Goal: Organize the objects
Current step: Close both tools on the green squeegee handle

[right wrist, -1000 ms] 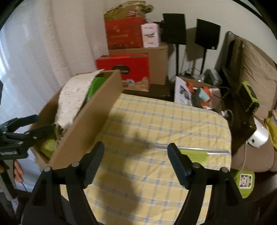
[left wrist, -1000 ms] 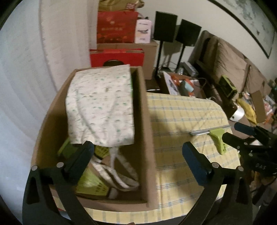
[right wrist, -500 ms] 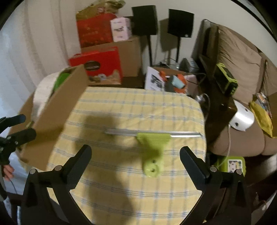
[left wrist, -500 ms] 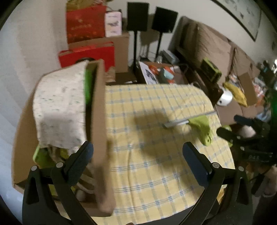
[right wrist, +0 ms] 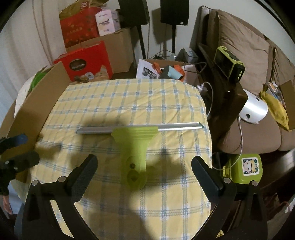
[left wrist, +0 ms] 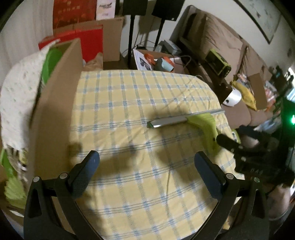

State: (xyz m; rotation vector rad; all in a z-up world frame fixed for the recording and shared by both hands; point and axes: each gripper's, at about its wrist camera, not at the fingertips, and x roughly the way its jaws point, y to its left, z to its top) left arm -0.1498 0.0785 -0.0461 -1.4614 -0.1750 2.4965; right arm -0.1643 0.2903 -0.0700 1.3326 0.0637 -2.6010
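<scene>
Left wrist view: taken from above and behind the left gripper (left wrist: 146, 162), angled steeply down onto the yellow checked tablecloth (left wrist: 129, 103). The cardboard box (left wrist: 53, 103) is seen close at the left edge, the sofa (left wrist: 217, 42) far right. The right gripper (left wrist: 228, 142) is caught at the right margin.

Right wrist view: taken from above and behind the right gripper (right wrist: 143, 166), likewise tilted down, close over the green squeegee (right wrist: 134, 147). The left gripper (right wrist: 18, 149) is seen at the left edge.

Shared ground: tablecloth, squeegee (left wrist: 201, 123), box wall (right wrist: 36, 103), red cartons (right wrist: 86, 62), speaker stands (right wrist: 174, 11), sofa (right wrist: 243, 46).
</scene>
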